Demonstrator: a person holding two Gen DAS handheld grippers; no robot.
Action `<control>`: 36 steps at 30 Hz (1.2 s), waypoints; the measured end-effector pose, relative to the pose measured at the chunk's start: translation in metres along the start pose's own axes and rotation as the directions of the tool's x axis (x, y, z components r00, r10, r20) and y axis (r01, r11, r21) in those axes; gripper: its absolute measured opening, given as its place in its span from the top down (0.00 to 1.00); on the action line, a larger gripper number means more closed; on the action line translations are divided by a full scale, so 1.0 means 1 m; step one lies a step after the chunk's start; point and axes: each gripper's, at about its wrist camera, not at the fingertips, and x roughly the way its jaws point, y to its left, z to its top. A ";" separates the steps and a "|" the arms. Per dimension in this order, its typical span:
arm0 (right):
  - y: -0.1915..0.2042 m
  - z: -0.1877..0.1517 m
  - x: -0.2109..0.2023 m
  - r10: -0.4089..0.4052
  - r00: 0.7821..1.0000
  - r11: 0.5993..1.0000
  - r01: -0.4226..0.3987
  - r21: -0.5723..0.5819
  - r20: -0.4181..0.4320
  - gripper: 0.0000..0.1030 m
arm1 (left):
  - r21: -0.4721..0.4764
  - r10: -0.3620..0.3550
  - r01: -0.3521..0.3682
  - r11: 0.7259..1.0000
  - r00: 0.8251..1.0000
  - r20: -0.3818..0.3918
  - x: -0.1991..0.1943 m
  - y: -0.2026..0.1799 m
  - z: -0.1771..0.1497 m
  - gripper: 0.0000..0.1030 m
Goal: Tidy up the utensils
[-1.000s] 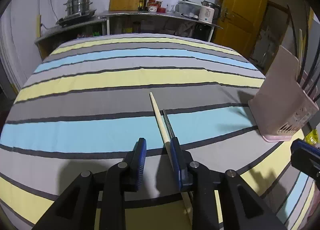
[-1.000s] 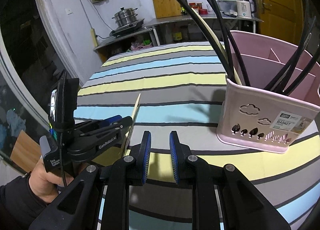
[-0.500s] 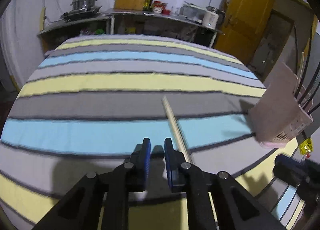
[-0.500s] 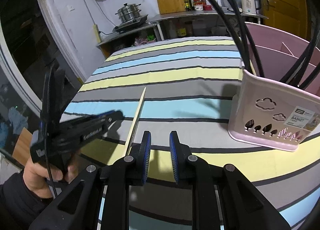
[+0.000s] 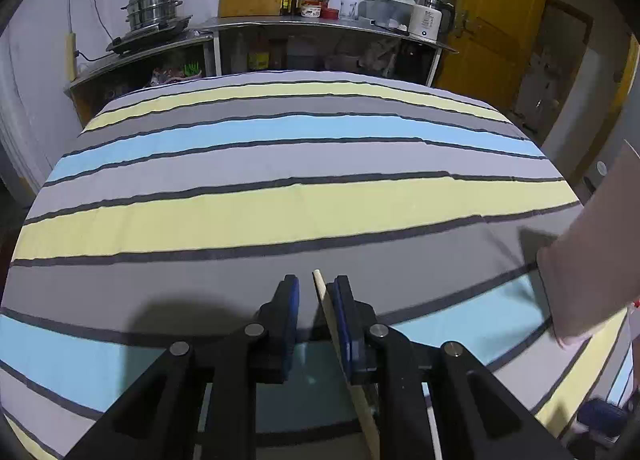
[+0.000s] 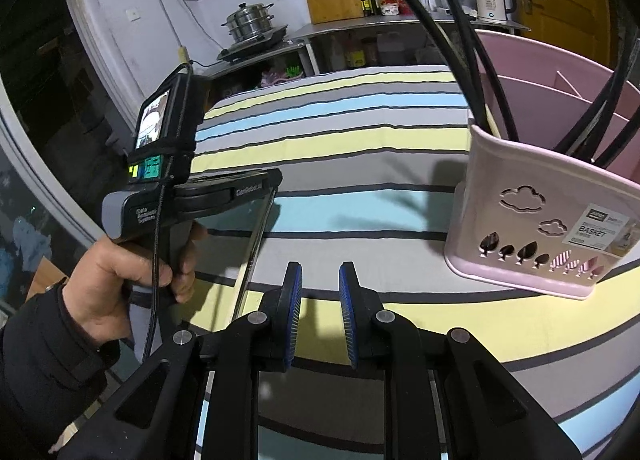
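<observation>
Left gripper jaws narrowly parted, pale wooden chopstick against right pad, grip unclear; lower end cut off at bottom frame.

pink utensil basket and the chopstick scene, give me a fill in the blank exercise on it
1. The pale wooden chopstick lies between the fingers of the ____ gripper.
2. The right gripper holds ____.
3. The pink plastic utensil basket stands on a ____ tablecloth.
4. The long utensils standing in the basket are ____ in colour.

Missing words: left; nothing; striped; black
</observation>
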 end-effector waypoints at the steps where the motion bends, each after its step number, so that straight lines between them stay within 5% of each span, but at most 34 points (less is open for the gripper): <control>1: 0.001 0.000 0.001 0.003 1.000 1.000 -0.003 -0.001 -0.001 0.81 | 0.003 0.003 -0.003 1.000 1.000 0.002 -0.003 0.005 -0.004 0.85; 11: 0.012 0.000 0.015 0.030 0.999 0.999 -0.030 -0.017 -0.023 0.81 | 0.008 0.019 -0.019 1.000 1.000 0.000 -0.029 0.031 -0.032 0.89; 18: 0.021 0.005 0.032 0.038 0.998 0.998 -0.040 -0.049 -0.044 0.81 | -0.122 -0.079 0.075 0.990 0.996 -0.029 -0.048 0.044 -0.049 0.89; 24: 0.030 0.013 0.050 0.045 0.997 0.996 -0.050 -0.069 -0.059 0.81 | -0.156 -0.091 0.085 0.984 0.995 -0.031 -0.053 0.040 -0.059 0.82; 27: 0.032 0.016 0.056 0.046 0.997 0.996 -0.051 -0.073 -0.066 0.81 | -0.116 -0.068 0.065 0.991 0.998 -0.018 -0.052 0.033 -0.061 0.82; 31: 0.037 0.020 0.067 0.047 0.996 0.995 -0.054 -0.080 -0.080 0.81 | -0.062 -0.046 0.044 0.997 0.999 -0.030 -0.051 0.038 -0.058 0.95; 36: 0.044 0.022 0.081 0.050 0.993 0.994 -0.060 -0.096 -0.104 0.81 | -0.034 -0.021 0.020 0.999 0.999 -0.038 -0.051 0.055 -0.053 0.95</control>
